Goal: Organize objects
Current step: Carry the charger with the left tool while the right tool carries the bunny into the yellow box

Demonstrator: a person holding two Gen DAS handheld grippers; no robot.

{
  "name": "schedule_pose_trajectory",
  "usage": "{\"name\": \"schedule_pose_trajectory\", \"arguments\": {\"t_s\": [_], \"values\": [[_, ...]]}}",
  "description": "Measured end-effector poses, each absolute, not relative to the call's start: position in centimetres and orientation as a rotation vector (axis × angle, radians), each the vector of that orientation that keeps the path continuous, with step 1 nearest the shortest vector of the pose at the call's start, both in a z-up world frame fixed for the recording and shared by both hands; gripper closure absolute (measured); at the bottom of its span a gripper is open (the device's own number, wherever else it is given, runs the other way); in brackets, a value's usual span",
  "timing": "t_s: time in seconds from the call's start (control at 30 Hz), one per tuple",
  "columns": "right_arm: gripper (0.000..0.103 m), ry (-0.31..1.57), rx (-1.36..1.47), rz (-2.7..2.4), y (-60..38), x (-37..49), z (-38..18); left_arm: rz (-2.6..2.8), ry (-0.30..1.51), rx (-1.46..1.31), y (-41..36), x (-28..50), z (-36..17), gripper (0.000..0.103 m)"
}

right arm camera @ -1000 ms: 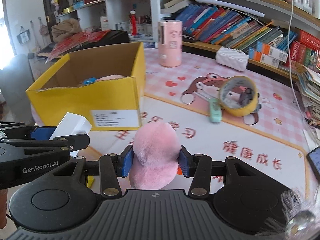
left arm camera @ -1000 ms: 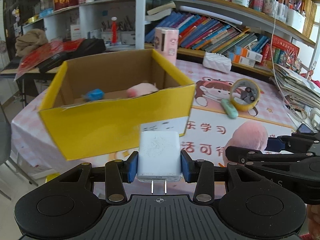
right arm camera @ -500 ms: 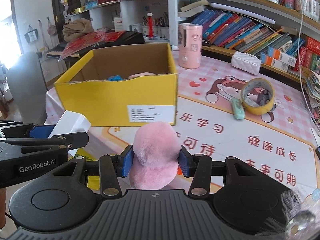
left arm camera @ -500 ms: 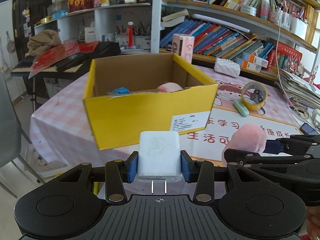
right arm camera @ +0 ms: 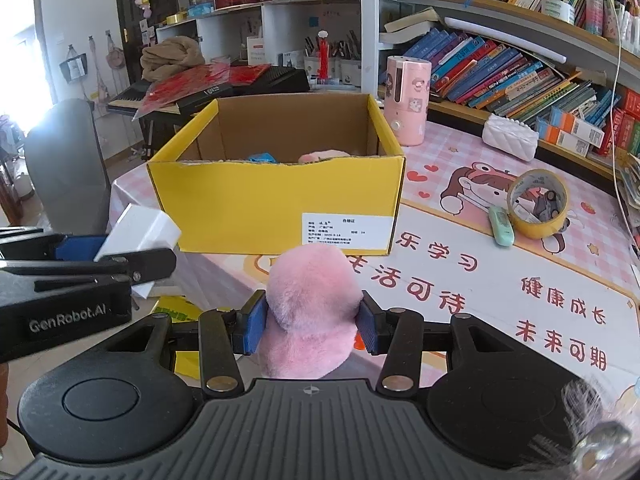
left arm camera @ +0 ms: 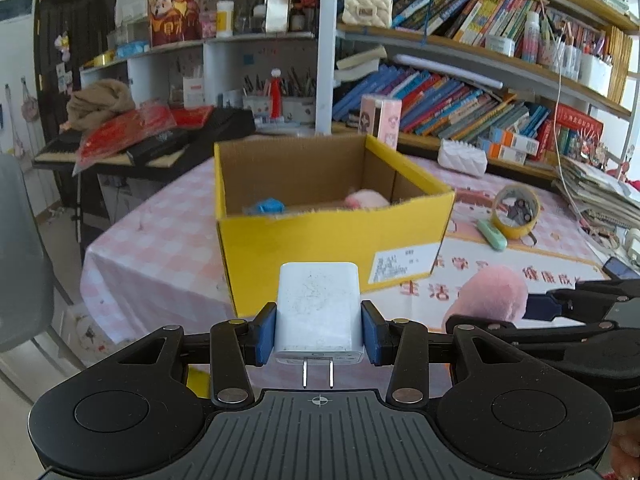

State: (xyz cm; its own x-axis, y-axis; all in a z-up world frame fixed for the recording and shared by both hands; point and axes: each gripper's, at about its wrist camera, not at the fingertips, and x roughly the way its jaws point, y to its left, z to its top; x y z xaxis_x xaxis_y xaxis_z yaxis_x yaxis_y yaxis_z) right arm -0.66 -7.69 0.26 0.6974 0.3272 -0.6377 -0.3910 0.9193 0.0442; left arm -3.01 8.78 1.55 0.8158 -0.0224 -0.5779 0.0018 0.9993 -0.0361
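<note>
Yellow box [right arm camera: 276,204], white-labelled, stood open-topped near the table edge [left arm camera: 120,280], well beyond the left gripper [left arm camera: 319,330] clamping a white charger [left arm camera: 318,312] and the right gripper [right arm camera: 311,330], beside a "GenRobot.AI" marking, clamping a pink plush [right arm camera: 310,312].

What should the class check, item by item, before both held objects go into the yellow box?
1. Left gripper clamps the white charger on both sides: ok.
2. Right gripper clamps the pink plush: ok.
3. Yellow box stands upright, top open: ok.
4. Free room inside beside the blue item and the other pink item: cannot tell, the box floor is mostly hidden.
5. Grippers are apart, not touching: ok.
</note>
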Motion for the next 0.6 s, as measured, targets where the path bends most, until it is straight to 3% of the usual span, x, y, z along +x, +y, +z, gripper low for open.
{"name": "schedule_pose_trajectory", "arguments": {"t_s": [0.6], "values": [[0.059, 0.477, -0.054, 0.384, -8.3, 6.7, 5.3, 0.017, 0.484, -0.002, 8.6, 3.4, 4.9, 0.062]]}}
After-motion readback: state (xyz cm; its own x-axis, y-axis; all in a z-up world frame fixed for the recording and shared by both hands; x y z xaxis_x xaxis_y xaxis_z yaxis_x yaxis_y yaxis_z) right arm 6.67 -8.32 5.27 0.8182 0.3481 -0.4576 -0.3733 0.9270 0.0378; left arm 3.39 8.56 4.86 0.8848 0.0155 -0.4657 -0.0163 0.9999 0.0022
